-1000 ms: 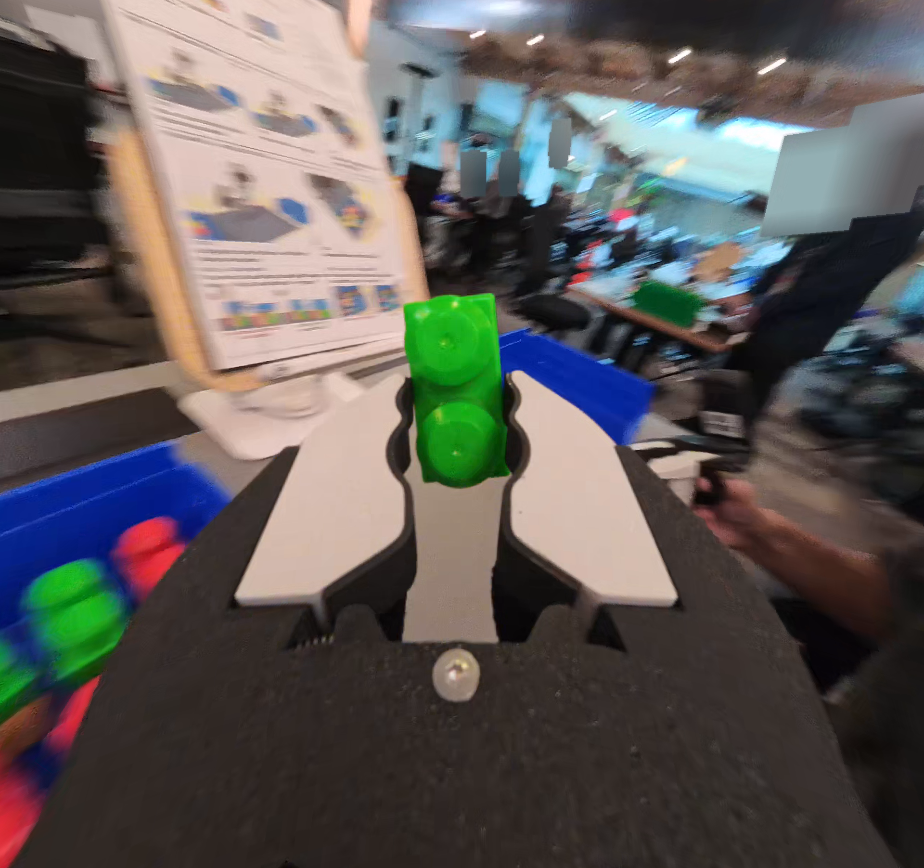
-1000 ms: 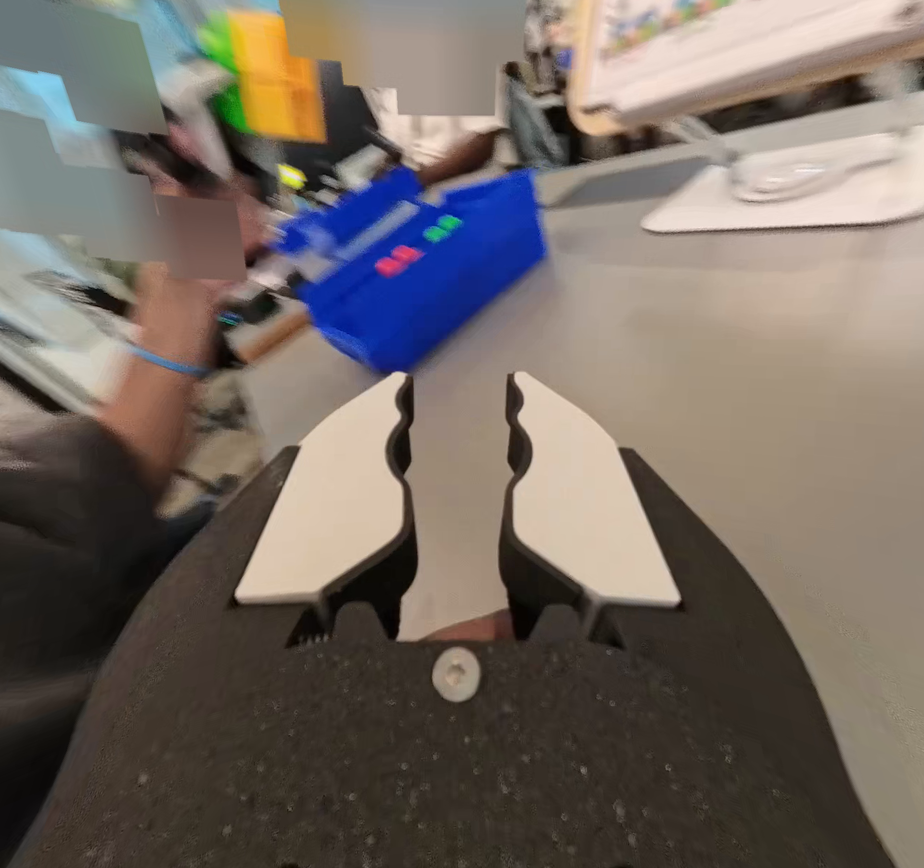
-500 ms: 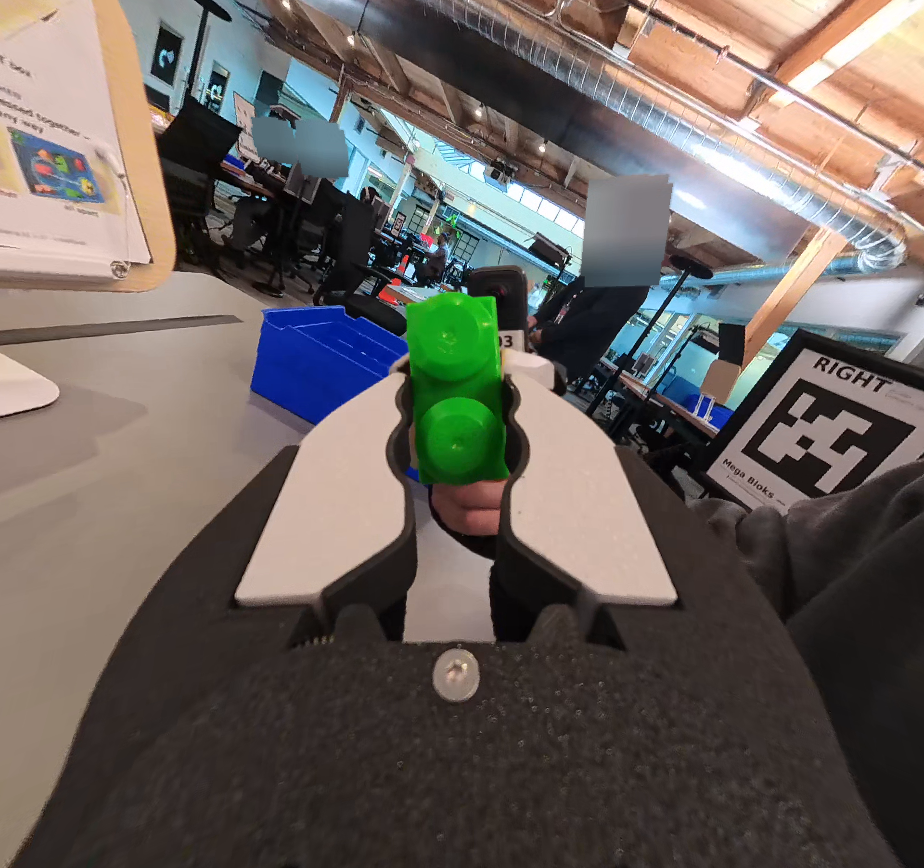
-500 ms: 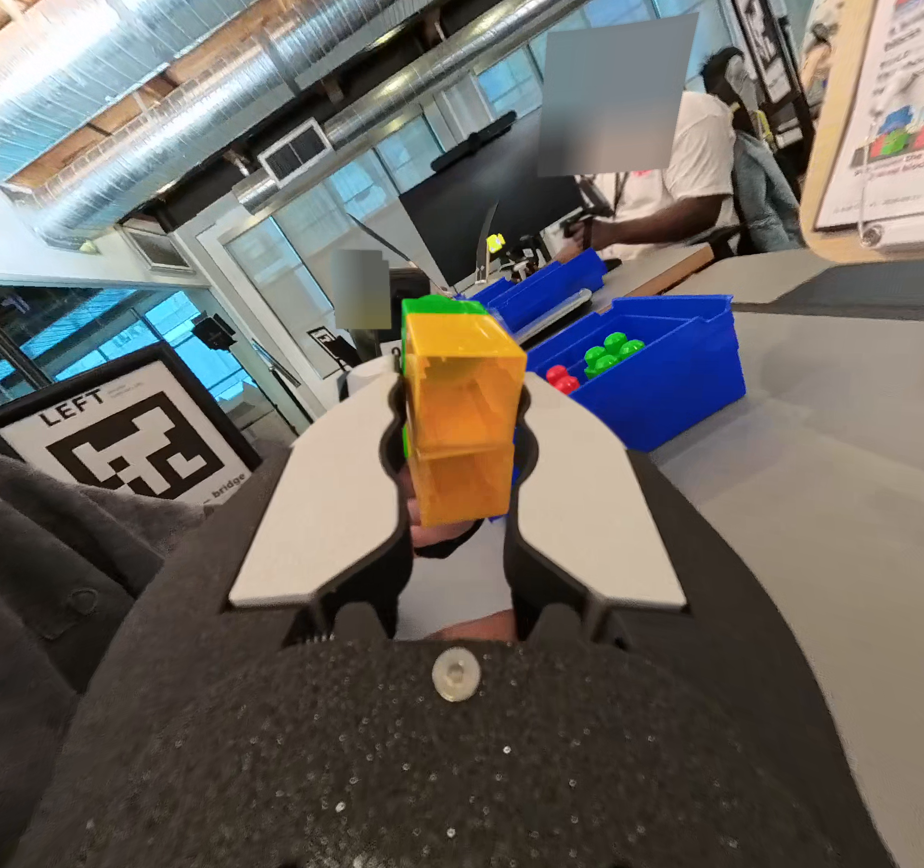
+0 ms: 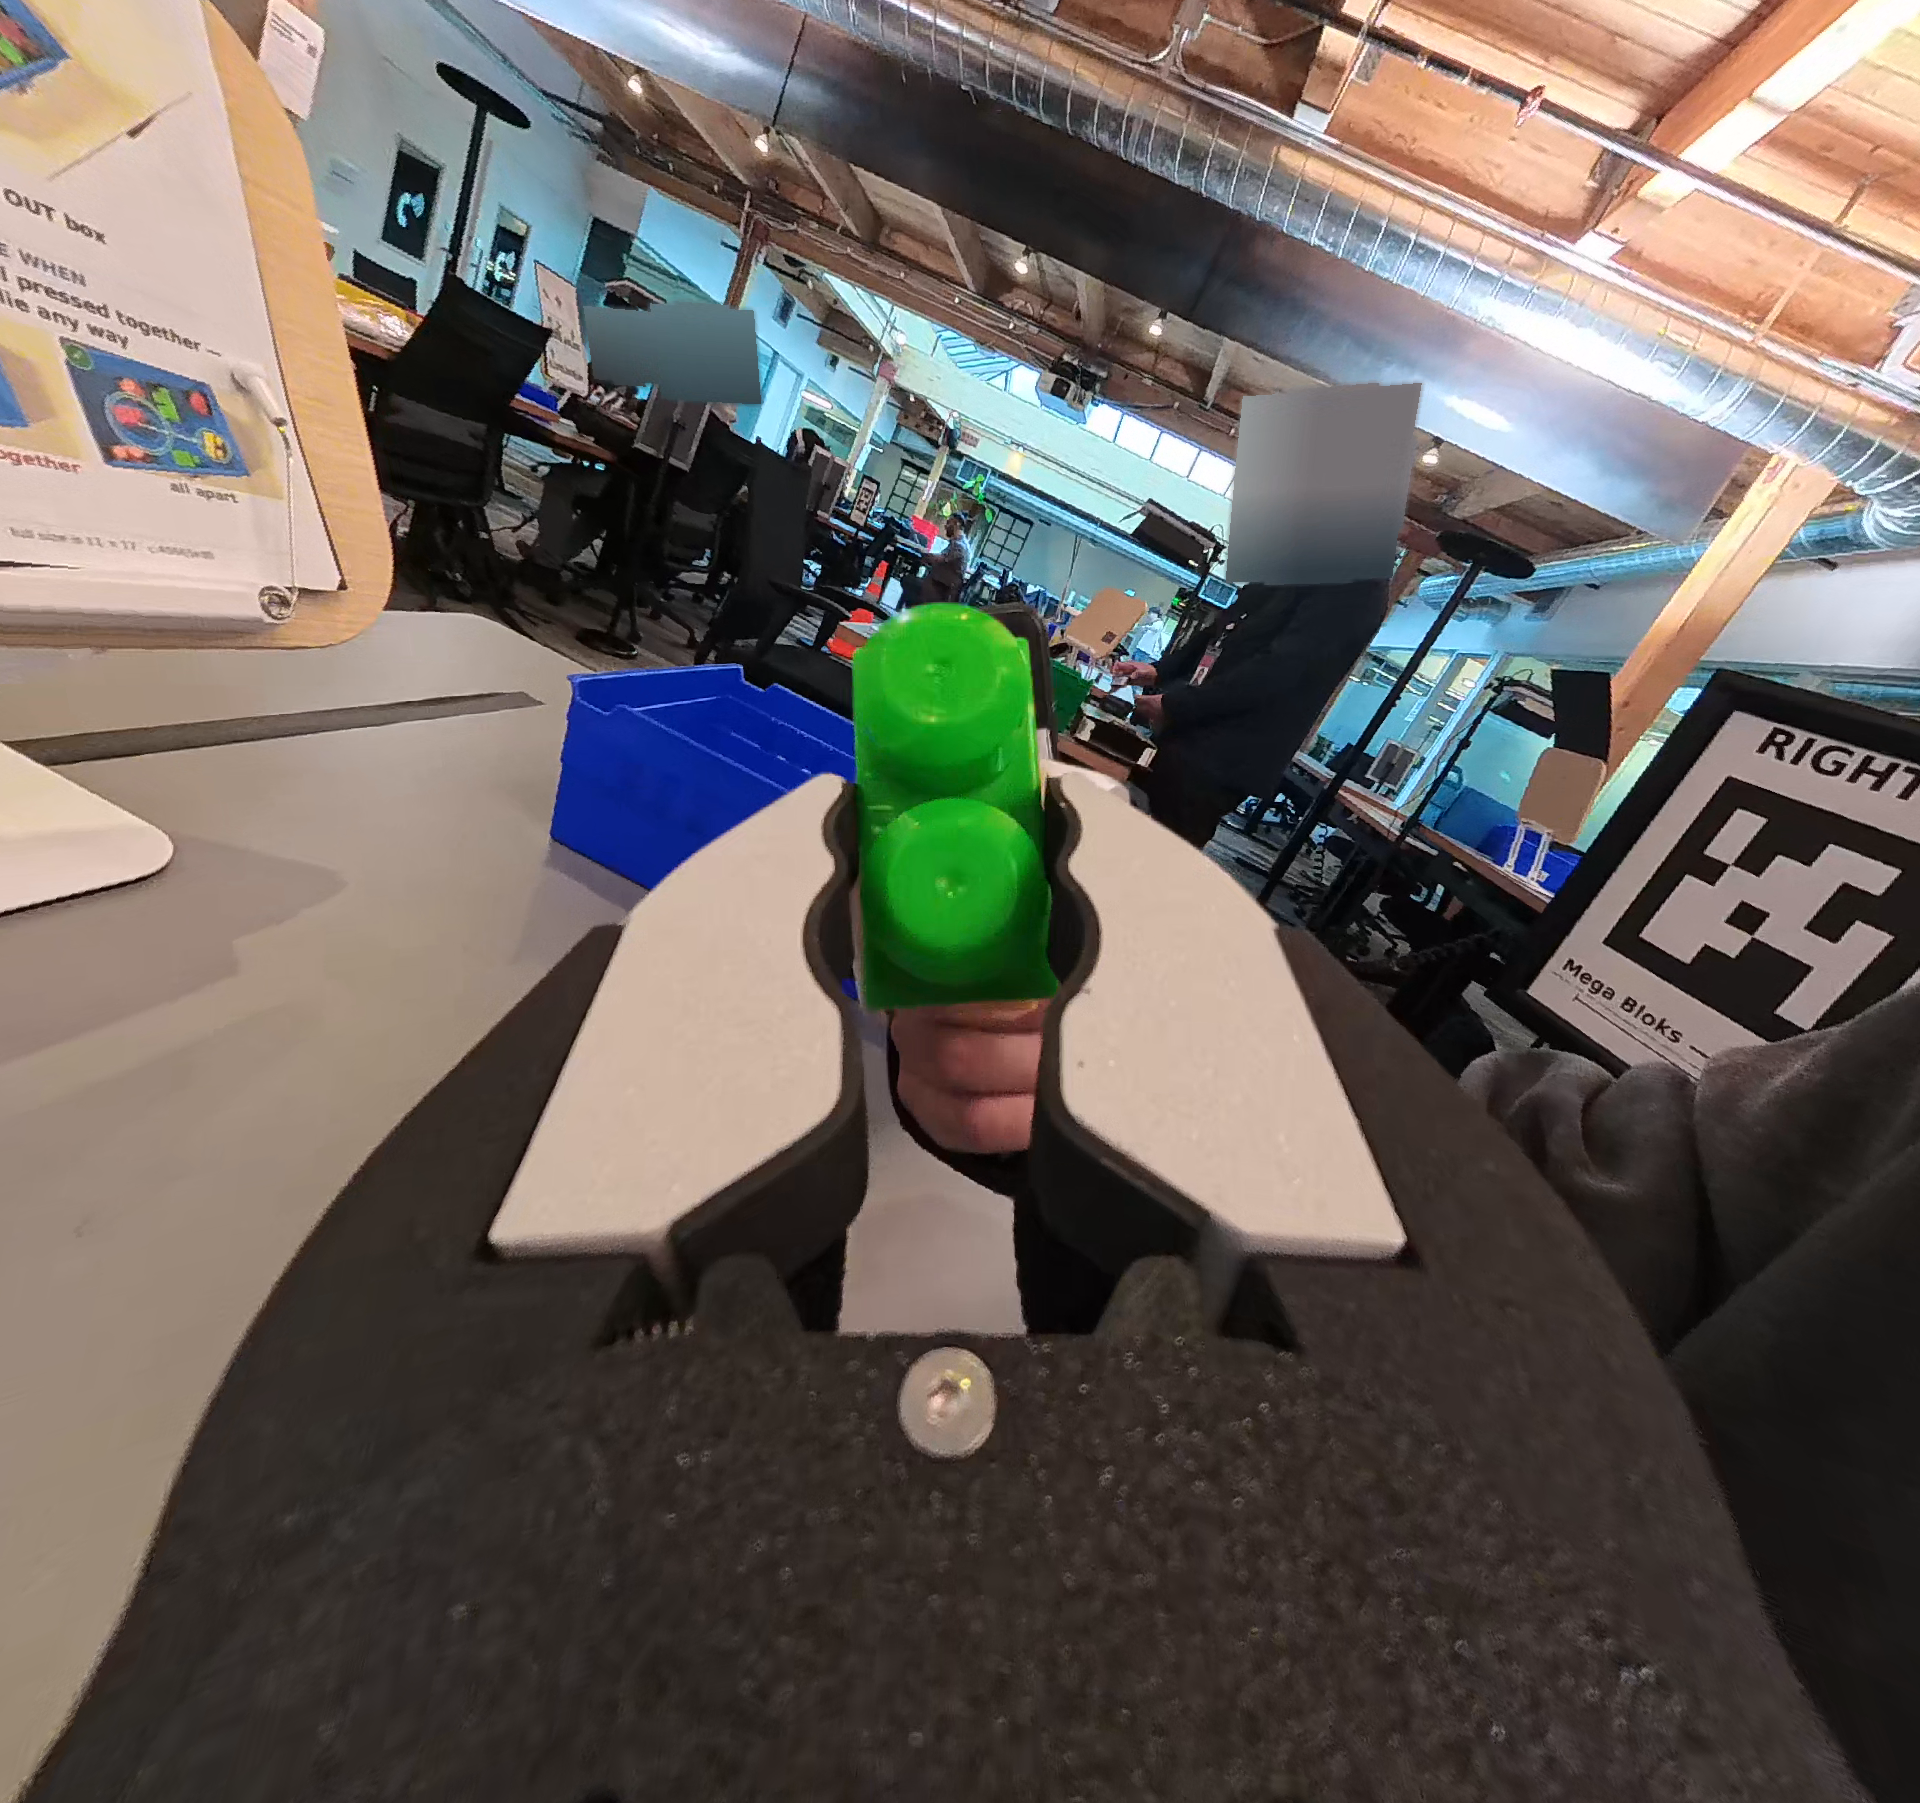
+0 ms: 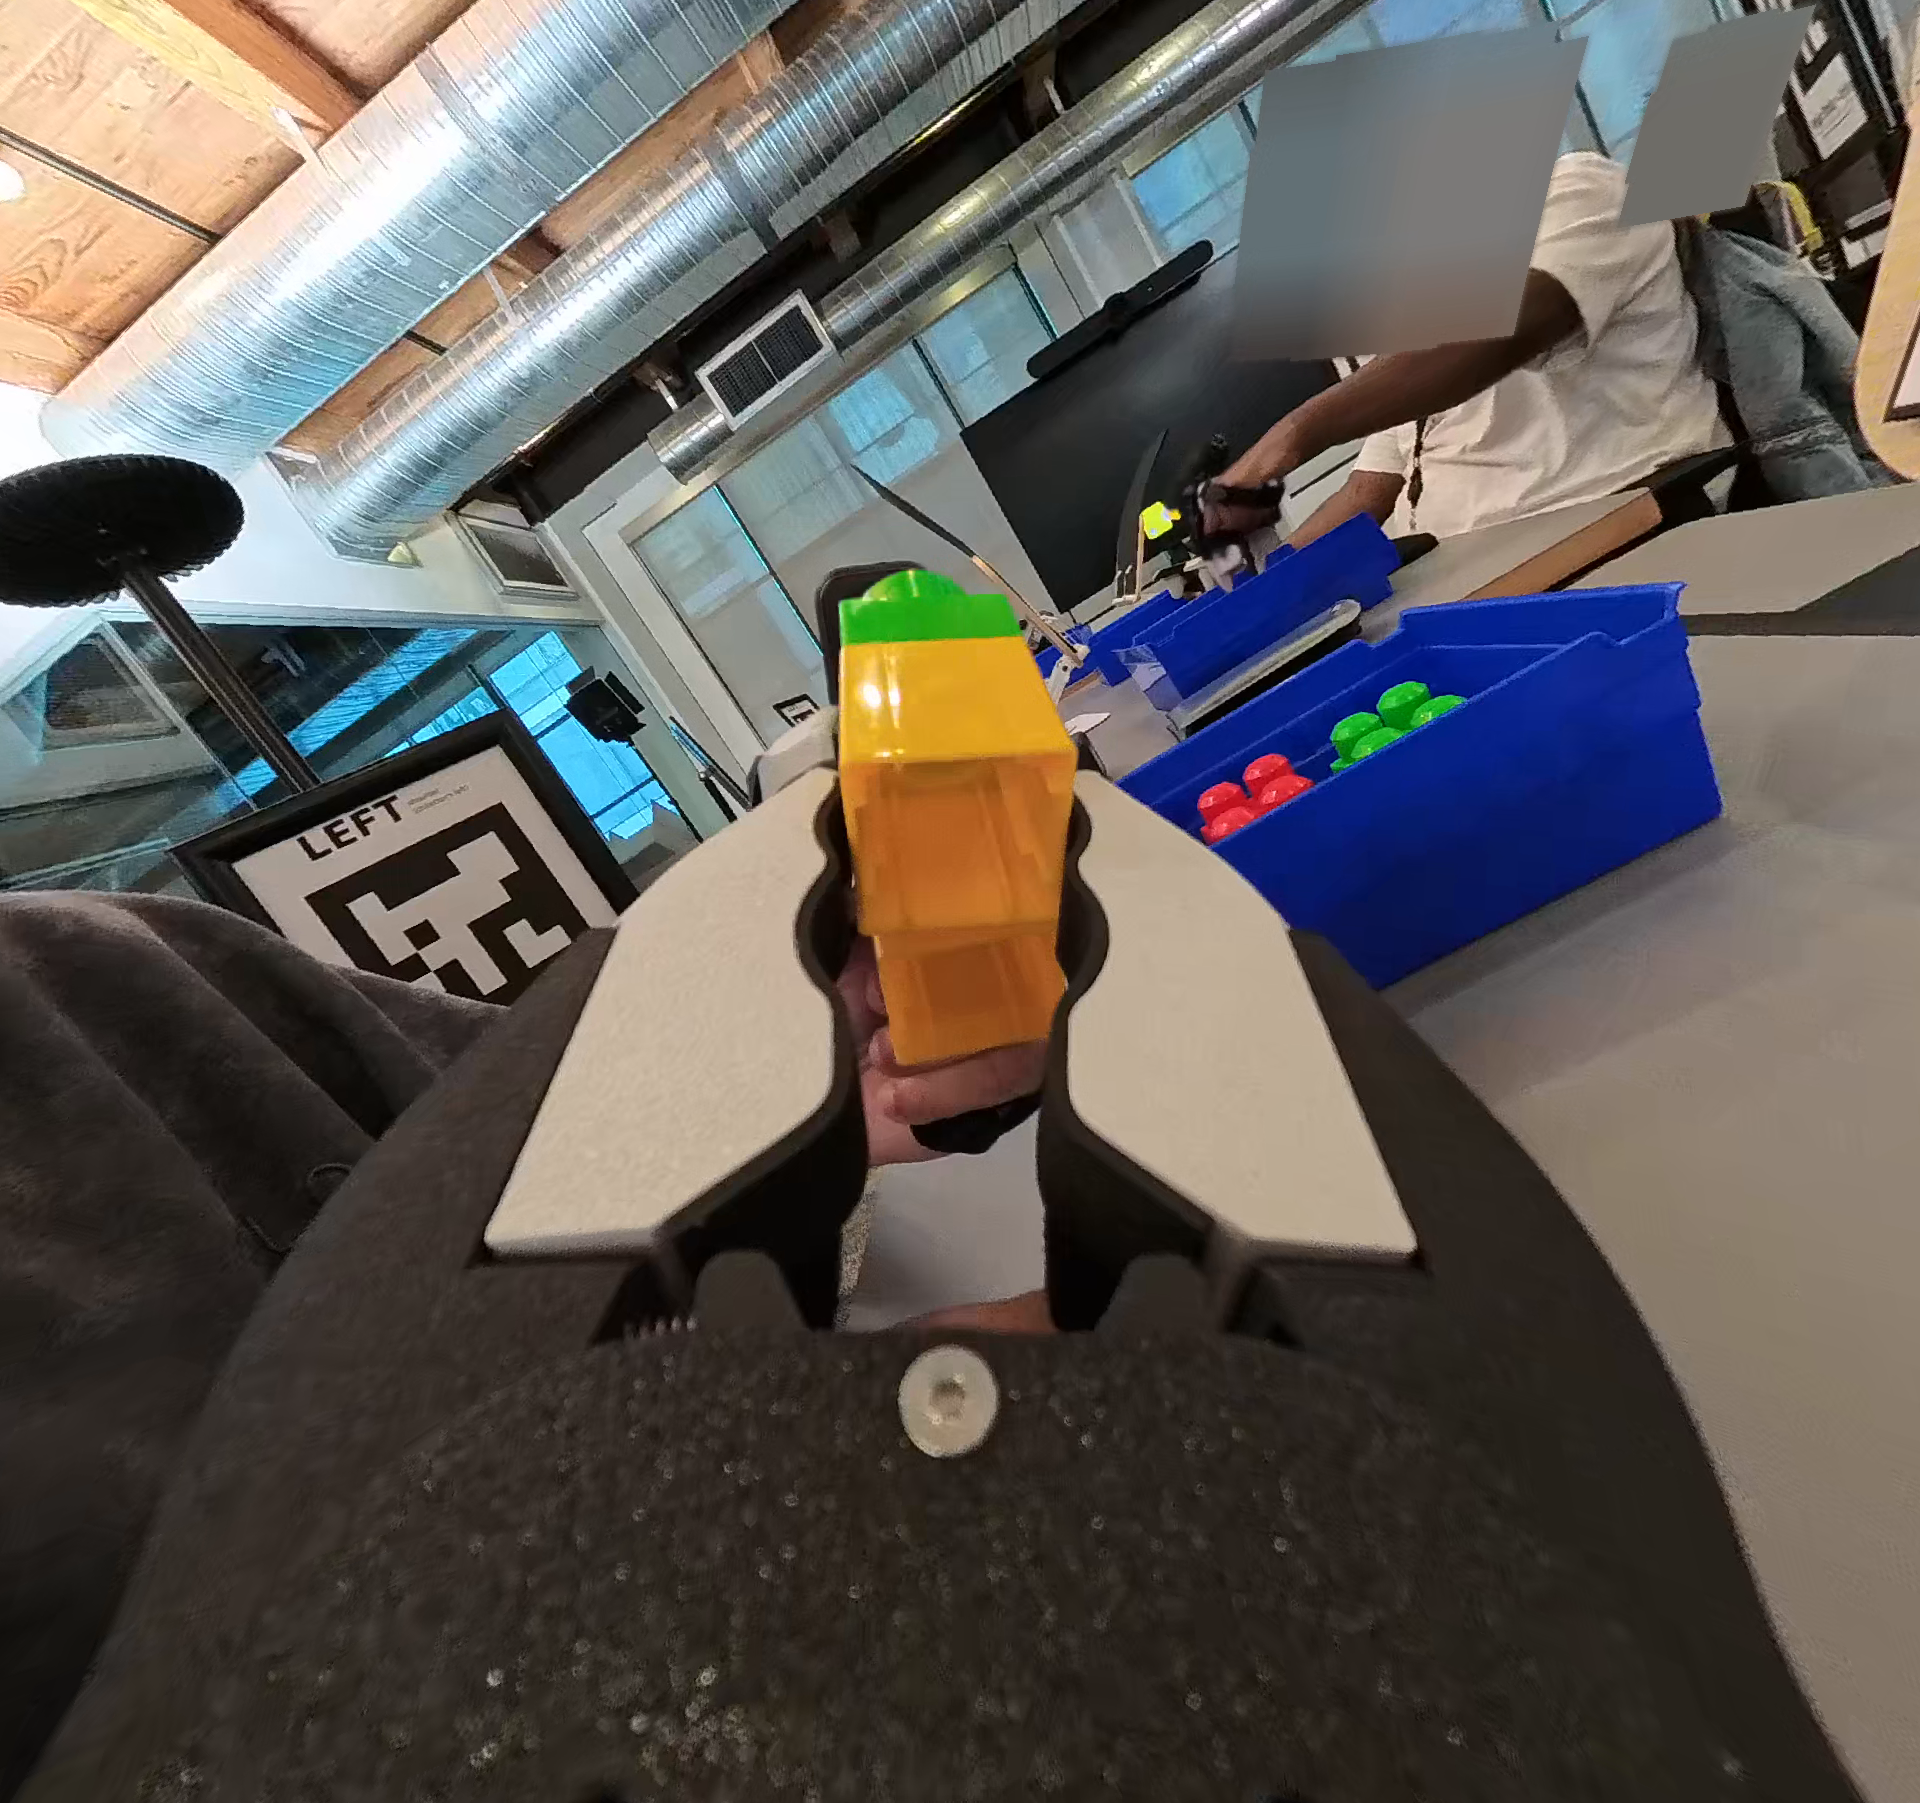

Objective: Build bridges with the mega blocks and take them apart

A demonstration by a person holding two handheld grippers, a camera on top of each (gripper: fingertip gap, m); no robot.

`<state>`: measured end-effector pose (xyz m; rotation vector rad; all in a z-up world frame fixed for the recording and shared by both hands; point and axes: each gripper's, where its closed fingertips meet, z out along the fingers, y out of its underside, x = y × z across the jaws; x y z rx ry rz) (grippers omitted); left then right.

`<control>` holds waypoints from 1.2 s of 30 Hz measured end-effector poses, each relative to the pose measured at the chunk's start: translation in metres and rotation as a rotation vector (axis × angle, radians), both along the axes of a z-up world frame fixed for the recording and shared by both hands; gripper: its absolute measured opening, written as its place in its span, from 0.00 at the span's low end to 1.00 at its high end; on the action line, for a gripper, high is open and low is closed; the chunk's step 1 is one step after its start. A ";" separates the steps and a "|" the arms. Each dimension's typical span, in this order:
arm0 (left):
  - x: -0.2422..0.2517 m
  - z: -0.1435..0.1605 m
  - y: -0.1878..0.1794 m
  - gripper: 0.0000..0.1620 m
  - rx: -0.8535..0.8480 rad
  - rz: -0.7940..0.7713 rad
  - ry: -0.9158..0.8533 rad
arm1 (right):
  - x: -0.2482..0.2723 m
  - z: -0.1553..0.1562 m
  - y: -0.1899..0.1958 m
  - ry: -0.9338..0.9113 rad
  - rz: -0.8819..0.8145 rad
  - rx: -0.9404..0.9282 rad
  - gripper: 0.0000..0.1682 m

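Observation:
In the left wrist view my left gripper is shut on a green two-stud block, with its studs facing the camera and both pads against its sides. In the right wrist view my right gripper is shut on an orange block that shows its hollow underside. The green block sits joined to the far end of the orange one. The two grippers face each other, raised above the grey table. The orange block is hidden in the left wrist view.
A blue bin on the table holds red blocks and green blocks. Another blue bin stands past the left gripper. An instruction sheet on a stand stands at the left. Framed marker boards flank the operator's sleeves. Less than 4 cm separates the two grippers' tips.
A second ago the right gripper was empty. It then swung up to face the left gripper, took the orange block between its fingers and closed on it. The left gripper kept its green block.

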<state>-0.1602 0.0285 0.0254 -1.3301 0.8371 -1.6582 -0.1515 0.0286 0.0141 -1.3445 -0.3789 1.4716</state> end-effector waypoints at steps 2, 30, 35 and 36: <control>-0.001 0.001 0.000 0.20 0.001 0.004 -0.007 | -0.001 -0.001 -0.001 -0.006 0.002 0.003 0.22; -0.051 -0.080 0.055 0.21 0.212 0.467 0.700 | 0.154 -0.021 0.039 -0.838 -0.957 -0.037 0.22; -0.049 -0.073 0.045 0.21 0.189 0.402 0.671 | 0.300 -0.030 0.040 -0.989 -1.073 -0.314 0.22; -0.047 -0.070 0.042 0.21 0.185 0.381 0.663 | 0.332 -0.057 0.046 -1.041 -1.073 -0.411 0.22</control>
